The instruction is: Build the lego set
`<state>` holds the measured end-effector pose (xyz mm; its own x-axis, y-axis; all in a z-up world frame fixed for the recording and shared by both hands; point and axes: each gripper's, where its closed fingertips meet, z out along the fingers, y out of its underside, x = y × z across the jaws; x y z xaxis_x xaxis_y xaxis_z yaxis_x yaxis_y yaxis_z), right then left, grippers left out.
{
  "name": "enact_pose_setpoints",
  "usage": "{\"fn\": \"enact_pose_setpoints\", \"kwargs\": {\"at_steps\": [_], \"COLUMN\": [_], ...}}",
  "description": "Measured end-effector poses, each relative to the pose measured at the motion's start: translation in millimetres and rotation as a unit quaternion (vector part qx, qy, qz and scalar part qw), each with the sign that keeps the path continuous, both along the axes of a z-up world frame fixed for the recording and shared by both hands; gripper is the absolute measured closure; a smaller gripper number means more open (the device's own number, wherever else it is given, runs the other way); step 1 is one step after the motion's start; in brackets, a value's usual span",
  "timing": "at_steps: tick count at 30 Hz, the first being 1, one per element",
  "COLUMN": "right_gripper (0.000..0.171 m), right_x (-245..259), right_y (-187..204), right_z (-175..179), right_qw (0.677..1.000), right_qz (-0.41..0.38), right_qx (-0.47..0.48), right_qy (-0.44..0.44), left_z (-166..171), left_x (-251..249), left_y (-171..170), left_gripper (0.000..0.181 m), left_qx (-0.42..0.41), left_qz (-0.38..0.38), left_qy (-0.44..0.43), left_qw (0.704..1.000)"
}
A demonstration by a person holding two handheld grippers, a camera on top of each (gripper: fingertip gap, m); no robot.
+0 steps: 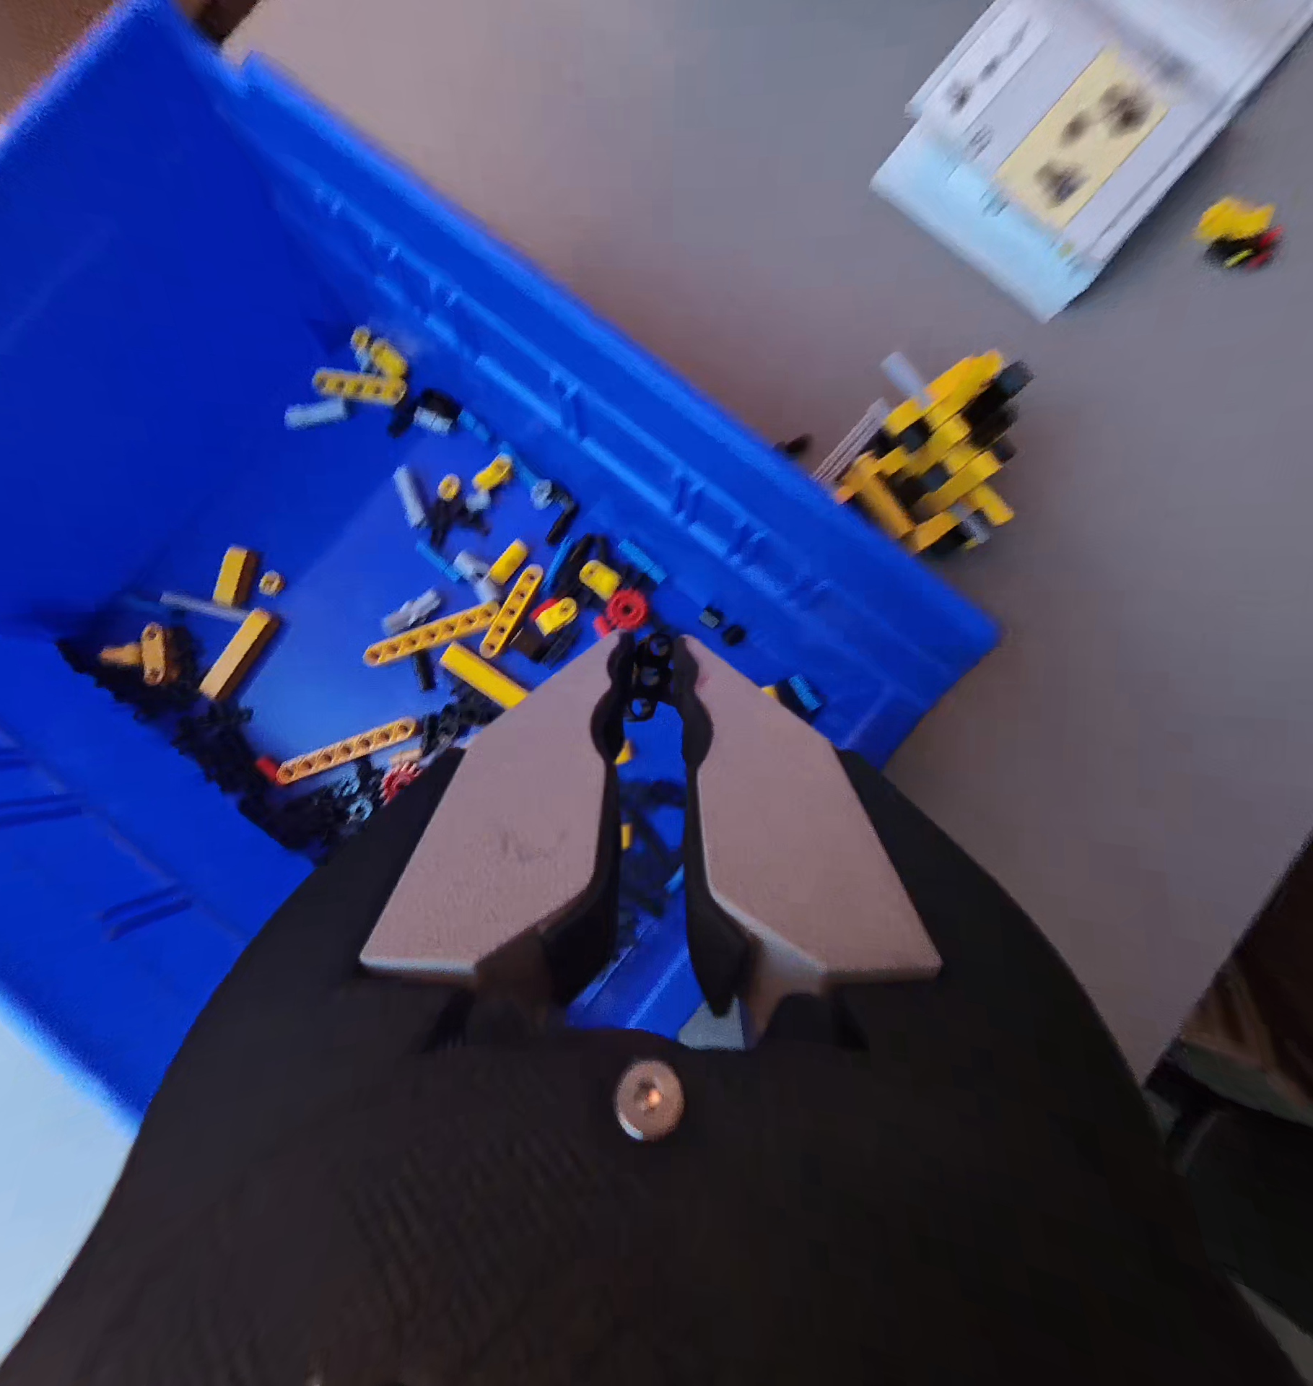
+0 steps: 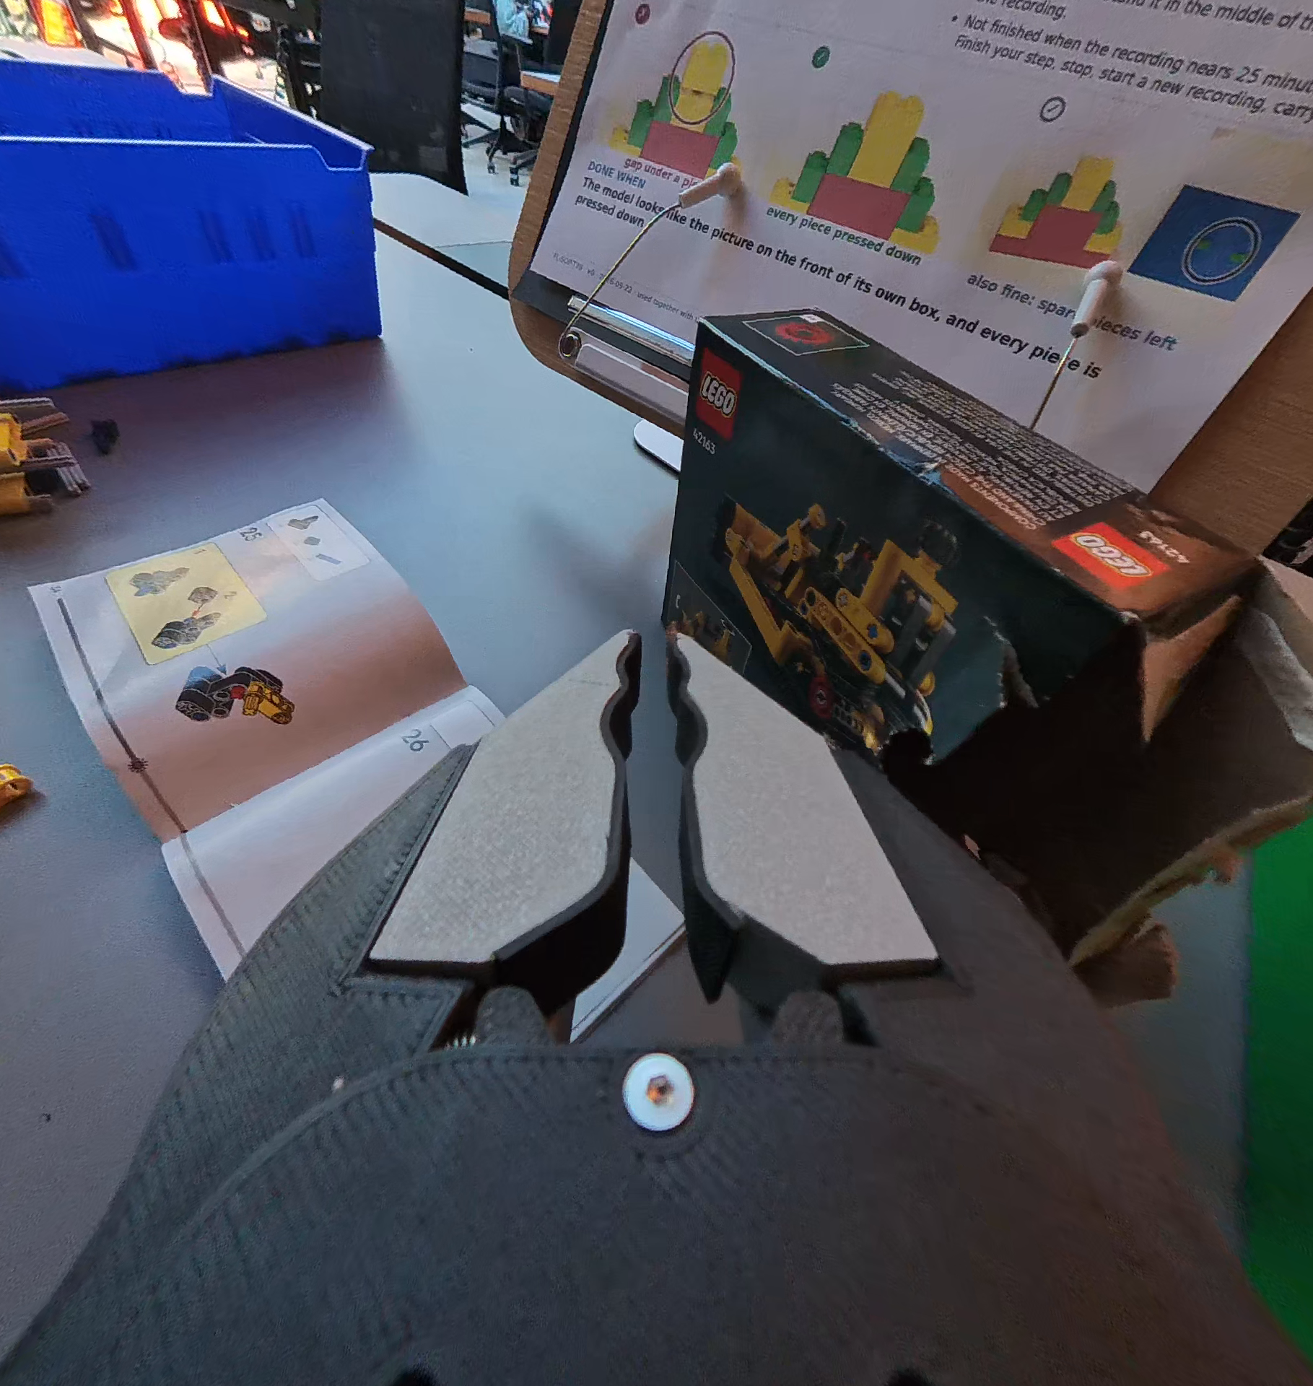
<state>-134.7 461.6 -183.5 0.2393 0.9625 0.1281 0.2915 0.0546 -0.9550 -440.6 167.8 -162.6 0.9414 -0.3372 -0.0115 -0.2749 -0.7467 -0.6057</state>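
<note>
Your left hand-held gripper (image 1: pixel 649 660) is above the blue bin (image 1: pixel 151 300), its fingers closed on a small black piece with holes (image 1: pixel 652 675); the view is blurred, so its exact shape is hard to make out. Below it, loose lego parts (image 1: pixel 428 585) lie scattered over the bin floor: yellow beams, black links, grey pins and a red gear (image 1: pixel 625 609). Just outside the bin wall, on the grey worktop (image 1: pixel 1088 600), stands the partly built yellow and black model (image 1: pixel 930 457). Farther off lies the open instruction booklet (image 1: pixel 1073 135), with a small yellow sub-assembly (image 1: pixel 1236 231) beside it.

Your right hand-held gripper (image 2: pixel 655 660) hangs over the worktop with nothing between its fingers; the tips stand nearly together, a narrow gap left between them. It is over the near corner of the booklet (image 2: pixel 263 675), and the dark lego box (image 2: pixel 900 540) stands just to its right, open at the torn end. Behind the box a stand holds a printed sheet (image 2: pixel 938 150) with coloured brick drawings. The bin (image 2: pixel 151 225) and the edge of the model (image 2: pixel 1 457) appear at the left.
</note>
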Motion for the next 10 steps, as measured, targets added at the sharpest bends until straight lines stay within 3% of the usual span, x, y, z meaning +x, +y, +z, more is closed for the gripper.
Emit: {"fn": "enact_pose_setpoints", "kwargs": {"at_steps": [1, 7, 10], "right_gripper": [0.168, 0.171, 0.171], "right_x": [-0.3, -1.1, -1.1], "right_y": [-0.7, -1.1, -2.3], "right_z": [0.0, -1.5, -1.4], "right_qw": [1.000, 1.000, 1.000], "right_qz": [0.001, 0.001, 0.003], "right_qx": [0.000, 0.000, -0.001], "right_qy": [0.000, -0.006, -0.005], "left_z": [7.4, 45.7, 30.2], "left_x": [12.1, 132.4, 214.0], "left_y": [1.9, 21.7, 31.5], "left_gripper": [0.174, 0.174, 0.174], "left_qx": [0.016, 0.122, 0.119], "left_qz": [-0.014, -0.115, -0.175], "left_qy": [-0.010, -0.056, -0.123], "left_qw": [1.000, 0.984, 0.969]}}
